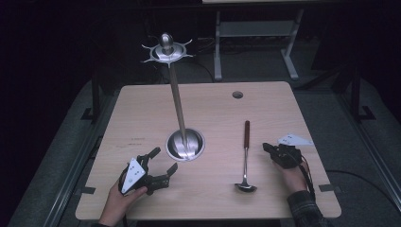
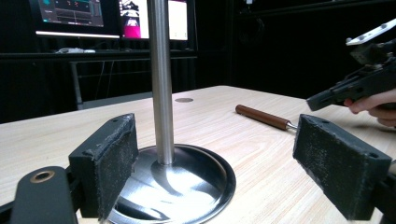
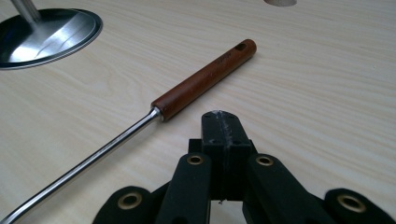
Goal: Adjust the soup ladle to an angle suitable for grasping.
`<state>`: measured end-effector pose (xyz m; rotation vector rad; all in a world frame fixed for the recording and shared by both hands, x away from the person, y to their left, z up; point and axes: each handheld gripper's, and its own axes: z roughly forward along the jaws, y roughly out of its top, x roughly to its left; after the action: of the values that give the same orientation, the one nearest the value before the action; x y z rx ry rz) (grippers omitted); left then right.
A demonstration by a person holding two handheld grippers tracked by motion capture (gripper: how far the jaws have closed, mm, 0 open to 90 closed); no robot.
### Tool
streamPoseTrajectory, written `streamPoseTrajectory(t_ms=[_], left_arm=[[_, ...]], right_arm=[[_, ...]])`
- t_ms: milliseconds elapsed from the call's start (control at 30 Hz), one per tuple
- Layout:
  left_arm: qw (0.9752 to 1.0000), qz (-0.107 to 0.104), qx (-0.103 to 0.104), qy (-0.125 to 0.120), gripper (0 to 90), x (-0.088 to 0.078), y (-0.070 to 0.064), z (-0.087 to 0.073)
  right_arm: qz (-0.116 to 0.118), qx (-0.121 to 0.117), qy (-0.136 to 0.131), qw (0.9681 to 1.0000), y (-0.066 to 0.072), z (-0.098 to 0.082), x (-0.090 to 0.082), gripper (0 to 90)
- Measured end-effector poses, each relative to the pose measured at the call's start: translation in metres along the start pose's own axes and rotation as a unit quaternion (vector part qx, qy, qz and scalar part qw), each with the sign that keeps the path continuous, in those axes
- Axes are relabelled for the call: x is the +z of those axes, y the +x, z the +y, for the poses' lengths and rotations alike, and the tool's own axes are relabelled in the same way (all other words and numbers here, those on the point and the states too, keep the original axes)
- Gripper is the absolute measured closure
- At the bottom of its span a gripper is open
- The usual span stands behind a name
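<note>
Wooden table [image 1: 142, 113]: ladle [image 1: 246, 161] just beside empty, closed right tool [image 1: 268, 147].

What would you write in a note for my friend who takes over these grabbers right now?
Left gripper: jaws open, resting on the table beside the round base of the metal stand, holding nothing.
Right gripper: jaws shut on nothing, just beside the ladle, at the near end of its wooden handle, not touching it.
The ladle lies flat on the table, bowl toward the person, handle pointing away. The stand is upright; its hooked top ring is bare.
Done: nothing picked up yet.
Left: probably open the right gripper, grasp the ladle and hang it on the stand.
</note>
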<state>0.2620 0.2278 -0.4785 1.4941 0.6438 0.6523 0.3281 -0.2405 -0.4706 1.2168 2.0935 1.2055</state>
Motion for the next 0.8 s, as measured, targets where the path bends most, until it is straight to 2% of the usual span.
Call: streamPoseTrajectory(t_ms=[167,233,333,467,533,633,800], left_arm=[[1.0,-0.002,-0.001,-0.001,13.4,0.001,-0.001,0.0],[1.0,-0.003,0.0,0.0,13.4,0.001,-0.001,0.0],[1.0,-0.003,-0.001,-0.001,13.4,0.001,-0.001,0.0],[1.0,-0.002,-0.001,-0.001,13.4,0.001,-0.001,0.0],[1.0,-0.002,-0.001,-0.001,13.4,0.001,-0.001,0.0],[1.0,-0.002,-0.003,-0.002,13.4,0.001,-0.001,0.0],[1.0,-0.002,-0.005,-0.004,13.4,0.001,-0.001,0.0]], right_arm=[[0.003,0.006,0.011,0.9999,-0.003,0.007,0.014,89.7],[0.004,0.003,0.007,1.0,-0.004,0.009,0.019,89.7],[0.007,0.002,0.02,0.9998,-0.006,0.015,0.028,89.7],[0.007,0.007,0.021,0.9997,-0.008,0.019,0.038,89.7],[0.01,0.018,0.02,0.9996,-0.008,0.022,0.043,89.7],[0.009,0.017,0.013,0.9997,-0.008,0.024,0.05,89.7],[0.005,0.022,0.019,0.9996,-0.009,0.029,0.06,89.8]])
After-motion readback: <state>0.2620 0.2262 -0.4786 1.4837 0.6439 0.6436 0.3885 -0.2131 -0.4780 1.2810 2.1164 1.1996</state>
